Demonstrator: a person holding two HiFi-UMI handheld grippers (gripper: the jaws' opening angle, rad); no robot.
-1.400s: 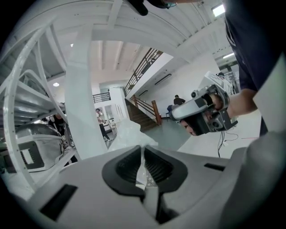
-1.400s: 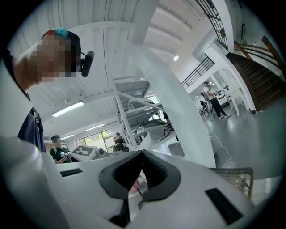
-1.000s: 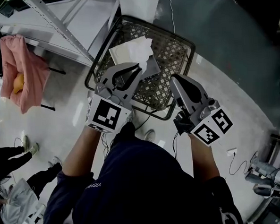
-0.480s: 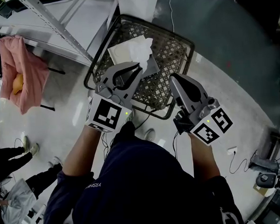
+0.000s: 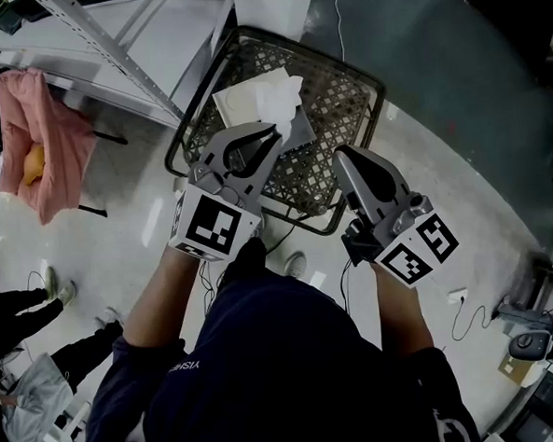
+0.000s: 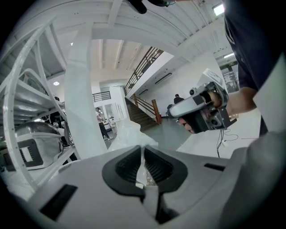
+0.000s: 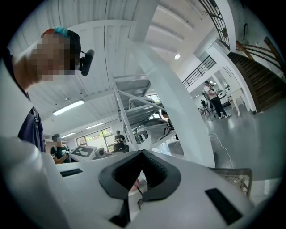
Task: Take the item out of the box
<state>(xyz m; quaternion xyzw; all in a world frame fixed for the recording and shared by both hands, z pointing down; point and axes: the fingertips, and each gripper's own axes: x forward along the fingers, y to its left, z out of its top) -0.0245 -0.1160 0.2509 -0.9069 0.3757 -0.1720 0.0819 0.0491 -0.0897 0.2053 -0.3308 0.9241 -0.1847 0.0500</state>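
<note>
A dark wire basket (image 5: 344,108) stands on the pale floor in the head view. A white plastic-wrapped item (image 5: 267,96) lies over its left part. My left gripper (image 5: 274,131) is at the item's near edge, shut on a thin fold of its white plastic wrap (image 6: 142,157); the bag (image 6: 129,134) bulges just beyond the pads. My right gripper (image 5: 340,154) hangs above the basket's near right side with its jaws shut and nothing seen held. The left gripper view also shows that right gripper (image 6: 172,114) in a hand.
A white metal shelf frame (image 5: 107,44) runs along the basket's left. A pink cloth with something orange (image 5: 43,146) hangs further left. People's legs (image 5: 20,306) show at the left edge. Cables and a white socket (image 5: 457,300) lie on the floor at the right.
</note>
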